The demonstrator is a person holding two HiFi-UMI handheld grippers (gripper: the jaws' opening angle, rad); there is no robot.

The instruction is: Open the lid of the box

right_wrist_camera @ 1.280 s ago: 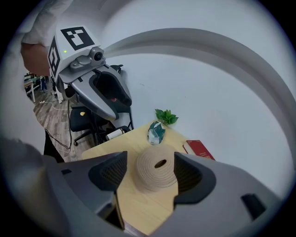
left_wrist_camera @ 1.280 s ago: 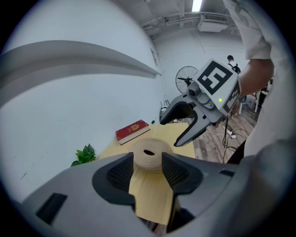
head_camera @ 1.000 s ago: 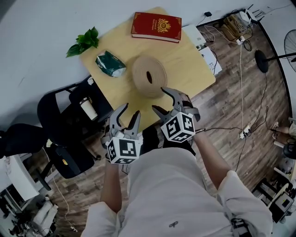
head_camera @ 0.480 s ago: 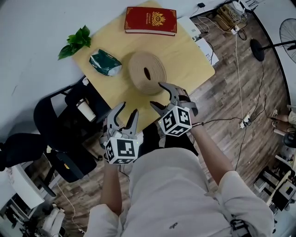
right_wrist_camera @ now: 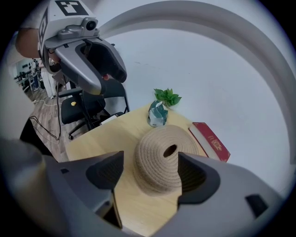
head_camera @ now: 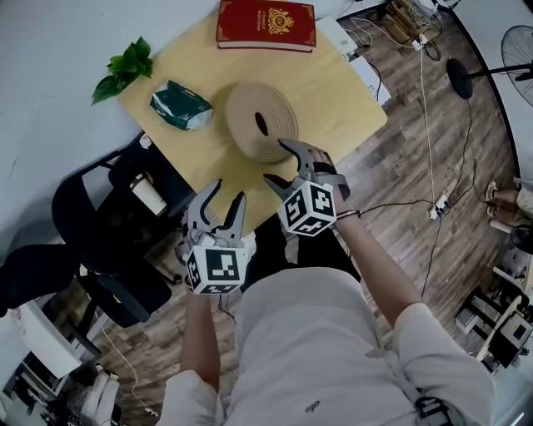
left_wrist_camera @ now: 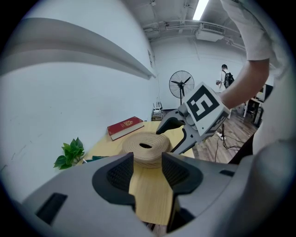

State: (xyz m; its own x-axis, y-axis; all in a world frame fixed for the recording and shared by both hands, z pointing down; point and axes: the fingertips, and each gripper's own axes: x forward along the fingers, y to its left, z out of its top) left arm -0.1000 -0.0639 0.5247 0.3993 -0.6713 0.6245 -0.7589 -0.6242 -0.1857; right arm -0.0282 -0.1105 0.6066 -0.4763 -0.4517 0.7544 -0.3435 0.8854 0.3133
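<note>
The right hand-held gripper has its jaws spread wide and they have just been opening further; nothing is pressed between the pads. In the right gripper view the box shows through the gap, just beyond the tips. In the head view this hand-held gripper hangs at the near right side of the box, its upper jaw tip right at the woven rim (whether it touches, I cannot tell).

The left hand-held gripper is also open, with its jaws apart and only bare wood between them; it sits lower left of the other, near the tabletop's close edge and short of the box.

The box is round and made of coiled pale rope, with a dark hole in the middle of its top; it stands near the centre of the light wooden tabletop, lid side up.

Beyond it a red book with gold print lies flat at the far edge; a crumpled green packet lies to the left of the box, apart from it; a leafy green sprig sits at the left corner.

Off the tabletop to the left stands a black chair with a paper cup on it; cables trail over the wooden floor on the right, near a standing fan.
</note>
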